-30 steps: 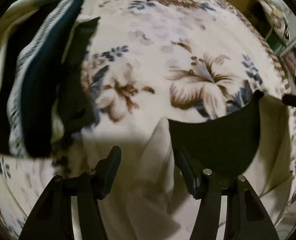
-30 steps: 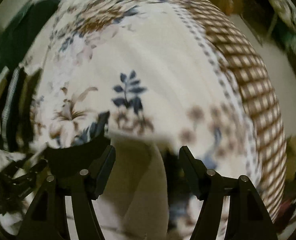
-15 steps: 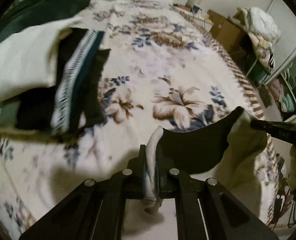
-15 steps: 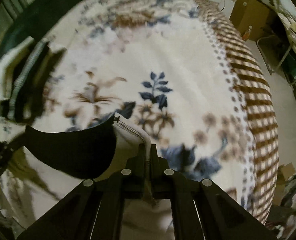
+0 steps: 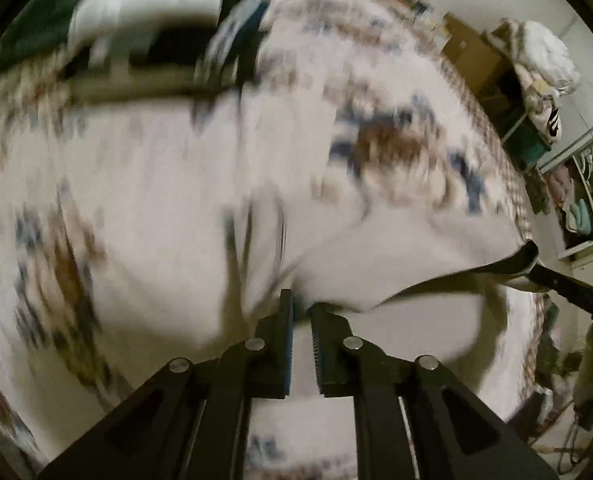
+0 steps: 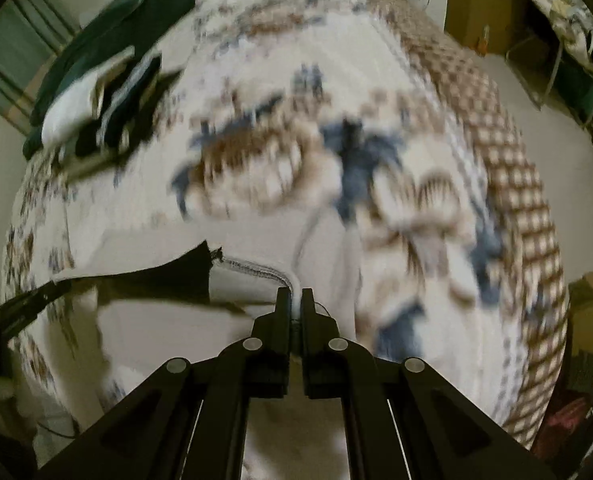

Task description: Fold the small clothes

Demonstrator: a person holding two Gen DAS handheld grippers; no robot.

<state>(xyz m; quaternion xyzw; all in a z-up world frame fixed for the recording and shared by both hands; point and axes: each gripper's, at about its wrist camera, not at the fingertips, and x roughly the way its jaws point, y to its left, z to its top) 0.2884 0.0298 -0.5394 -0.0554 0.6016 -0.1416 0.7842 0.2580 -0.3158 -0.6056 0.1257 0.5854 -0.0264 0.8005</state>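
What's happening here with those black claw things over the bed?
A person holds a gripper in each hand over a floral bedspread. The right gripper is shut on the hem of a cream garment. The left gripper, jaws opening slightly, pinches the other side. More clothes wait nearby.

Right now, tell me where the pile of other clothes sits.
The pile of clothes lies at the upper left in both wrist views, on the floral bedspread, beyond the cream garment.
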